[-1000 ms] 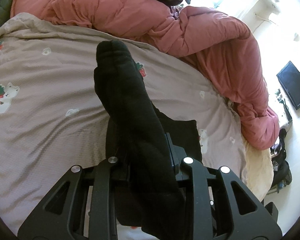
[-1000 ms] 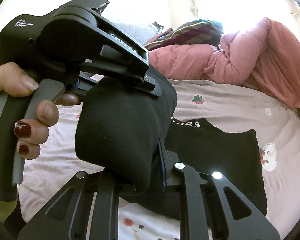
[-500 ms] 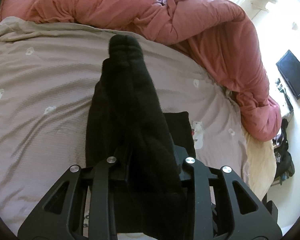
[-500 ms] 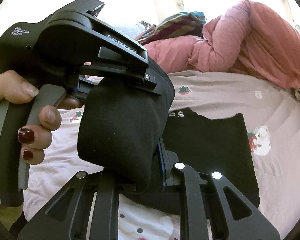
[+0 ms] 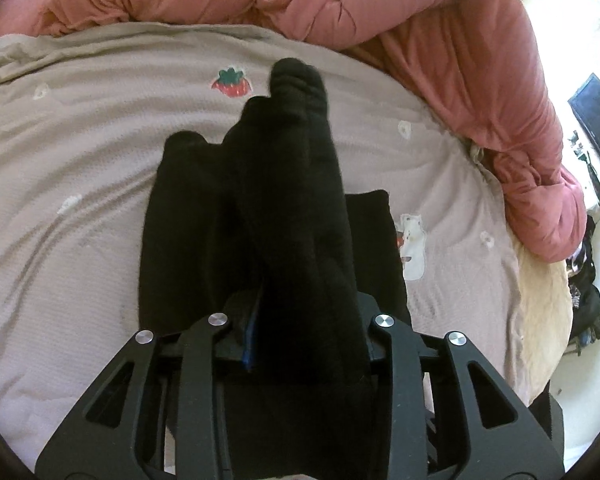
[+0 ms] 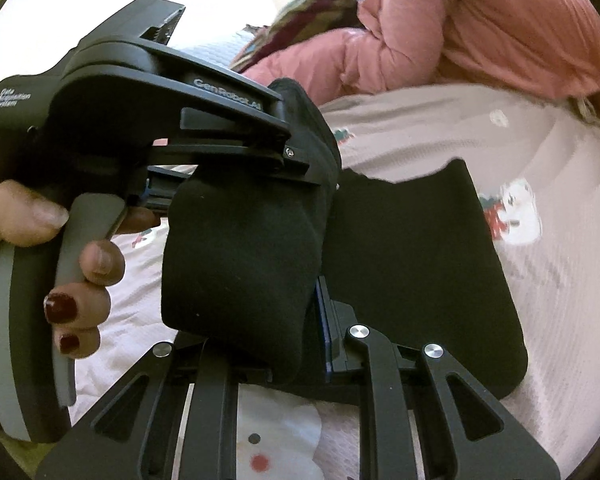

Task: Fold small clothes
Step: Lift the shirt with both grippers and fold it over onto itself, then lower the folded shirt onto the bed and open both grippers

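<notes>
A small black garment [image 5: 284, 184] lies partly on the grey-pink bedsheet [image 5: 80, 140]. My left gripper [image 5: 300, 312] is shut on one edge of it, and the cloth runs forward from the jaws over the flat part. My right gripper [image 6: 296, 344] is shut on the same black garment [image 6: 240, 264] close beside the left gripper, whose black body [image 6: 148, 120] and the holding hand [image 6: 84, 264] fill the left of the right wrist view. The flat rest of the garment [image 6: 420, 264] lies on the sheet to the right. The fingertips are hidden by cloth.
A bunched pink duvet [image 5: 340, 4] runs along the far and right side of the bed, also in the right wrist view [image 6: 480, 32]. A striped cloth [image 6: 312, 12] lies behind it. The bed's edge [image 5: 540, 300] is at right, with a dark screen [image 5: 596, 120] and clutter beyond.
Both grippers have carried the held black edge forward and down over the garment lying on the sheet. Both views have swung; the printed lettering on the garment is no longer visible.
</notes>
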`<state>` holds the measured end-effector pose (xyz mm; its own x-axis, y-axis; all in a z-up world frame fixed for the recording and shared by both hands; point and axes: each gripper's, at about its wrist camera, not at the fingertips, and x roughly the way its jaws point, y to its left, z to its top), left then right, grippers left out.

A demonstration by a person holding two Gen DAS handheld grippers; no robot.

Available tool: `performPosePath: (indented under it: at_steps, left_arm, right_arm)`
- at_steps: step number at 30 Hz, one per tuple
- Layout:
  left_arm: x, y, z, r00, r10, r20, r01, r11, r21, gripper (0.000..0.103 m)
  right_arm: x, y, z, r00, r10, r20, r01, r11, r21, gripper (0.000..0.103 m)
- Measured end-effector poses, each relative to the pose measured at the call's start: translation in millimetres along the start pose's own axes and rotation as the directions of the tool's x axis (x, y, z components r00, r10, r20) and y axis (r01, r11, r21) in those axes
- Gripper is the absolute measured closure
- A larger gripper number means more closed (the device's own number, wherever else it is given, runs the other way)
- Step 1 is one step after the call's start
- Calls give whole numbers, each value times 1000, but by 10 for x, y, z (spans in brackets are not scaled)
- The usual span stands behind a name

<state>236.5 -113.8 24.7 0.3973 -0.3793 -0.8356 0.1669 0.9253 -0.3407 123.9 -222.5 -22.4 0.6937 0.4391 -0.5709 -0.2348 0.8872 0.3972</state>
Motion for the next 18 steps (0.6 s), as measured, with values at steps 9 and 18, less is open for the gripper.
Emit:
performPosePath:
  at_steps: [9,18]
  left_arm:
    - [-48,-94,-83,993,-110,37,110,994,3,38]
    - [-329,257,-157,992,-1,123,5,999,-33,39]
  right_arm:
    - [12,-210,-55,999,-25,-35,27,997,69,88]
    - [-37,-538,-158,997,53,-55,-38,972,232,87]
